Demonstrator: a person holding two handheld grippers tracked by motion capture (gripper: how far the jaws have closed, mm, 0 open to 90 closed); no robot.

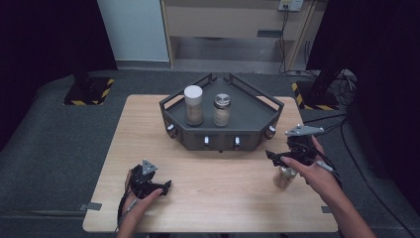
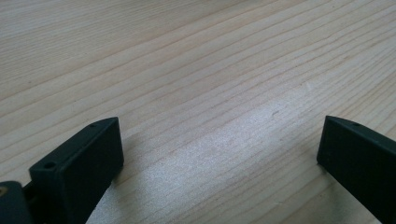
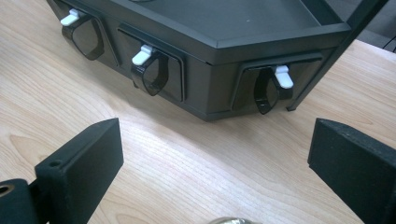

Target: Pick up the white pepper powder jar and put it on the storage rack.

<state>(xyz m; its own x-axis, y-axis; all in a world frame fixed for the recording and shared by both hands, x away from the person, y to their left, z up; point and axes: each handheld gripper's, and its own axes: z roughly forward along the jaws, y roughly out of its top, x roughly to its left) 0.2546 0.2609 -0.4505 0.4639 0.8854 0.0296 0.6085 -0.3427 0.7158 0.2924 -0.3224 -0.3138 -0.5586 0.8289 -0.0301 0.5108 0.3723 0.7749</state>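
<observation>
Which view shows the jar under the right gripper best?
The high view: the jar stands on the table below the open right gripper, its body visible. The right gripper view catches just the lid's top edge. The left gripper view shows bare wood.

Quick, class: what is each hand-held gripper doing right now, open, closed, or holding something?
Left hand-held gripper: open, empty, above the bare table.
Right hand-held gripper: open, holding nothing, just above the jar.
</observation>
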